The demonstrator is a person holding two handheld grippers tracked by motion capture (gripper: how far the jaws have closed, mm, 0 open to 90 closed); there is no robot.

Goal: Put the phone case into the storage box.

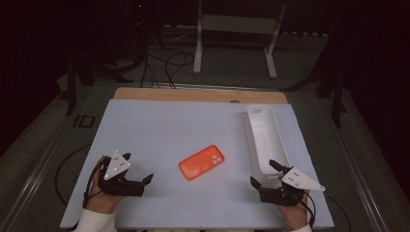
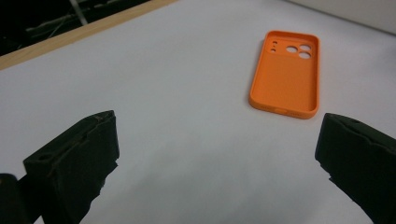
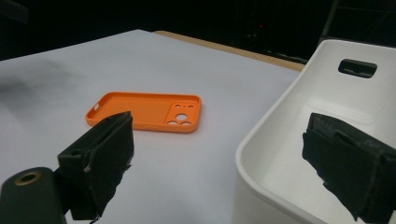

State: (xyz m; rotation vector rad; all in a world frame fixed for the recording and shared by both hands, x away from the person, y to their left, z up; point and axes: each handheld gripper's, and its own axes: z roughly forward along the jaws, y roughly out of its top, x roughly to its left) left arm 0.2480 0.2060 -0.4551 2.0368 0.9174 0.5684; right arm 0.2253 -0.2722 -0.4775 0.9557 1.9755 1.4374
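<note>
An orange phone case lies hollow side up in the middle of the white table top, camera holes toward the far right. The left gripper view has the case ahead and to the right, the right gripper view has the case ahead and to the left. My left gripper rests at the table's near left, open and empty. My right gripper rests at the near right, open and empty, beside the near end of a long white bin.
The white bin runs front to back along the table's right side, with a handle slot at its far end. A wooden strip edges the table's far side. Cables and a white stand occupy the dark floor beyond.
</note>
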